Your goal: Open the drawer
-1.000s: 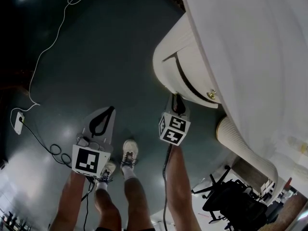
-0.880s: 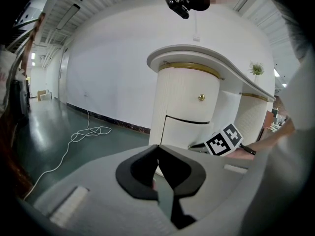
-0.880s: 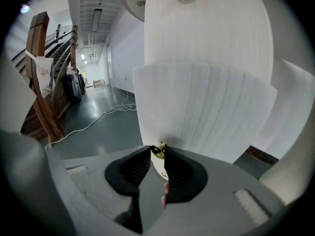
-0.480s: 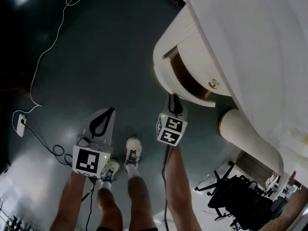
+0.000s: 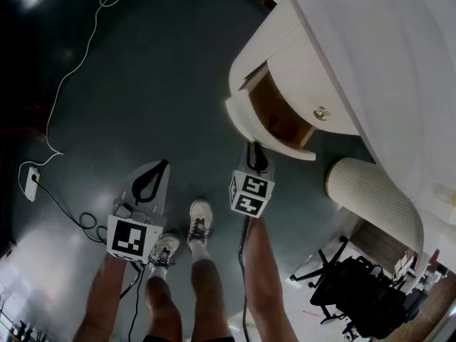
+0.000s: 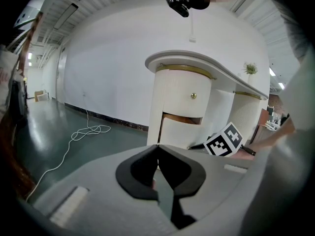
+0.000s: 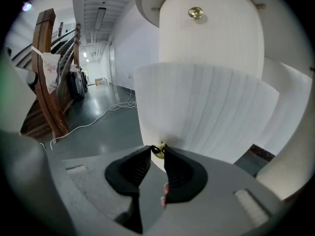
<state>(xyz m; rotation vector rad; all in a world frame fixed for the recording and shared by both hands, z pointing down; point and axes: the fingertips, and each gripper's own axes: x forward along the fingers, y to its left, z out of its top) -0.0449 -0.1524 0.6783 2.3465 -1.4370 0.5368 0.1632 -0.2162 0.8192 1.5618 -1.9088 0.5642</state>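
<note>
The right gripper [image 7: 157,149] pinches the small brass knob [image 7: 157,151] of the lower drawer [image 7: 202,112]. Its two dark ribbed jaws are closed on the knob from either side, with only the knob's width between them. The drawer's curved, ribbed cream front rises directly ahead of the jaw tips and fills most of the right gripper view. From the head view, the drawer stands partly out of the rounded cream cabinet [image 5: 285,55], with its brown inside showing beyond the front. Above the gripper sits the upper drawer front with its own brass knob [image 7: 195,13], under the overhanging white countertop [image 5: 385,63].

Behind the right gripper, toward the person's legs [image 5: 206,283], the dark green floor [image 5: 142,84] lies open. It is bare to the gripper's left too, apart from a white cable [image 5: 71,70] looping well off. To its right a fluted cream pedestal [image 5: 370,198] stands near, with a black office chair [image 5: 349,298] farther back.

The left gripper [image 6: 158,147] hangs over the floor well apart from the cabinet, to the left of the right gripper. Its jaws are pressed together at the tips with nothing between them. The drawer and the right gripper's marker cube [image 6: 225,140] lie ahead of it and to its right.
</note>
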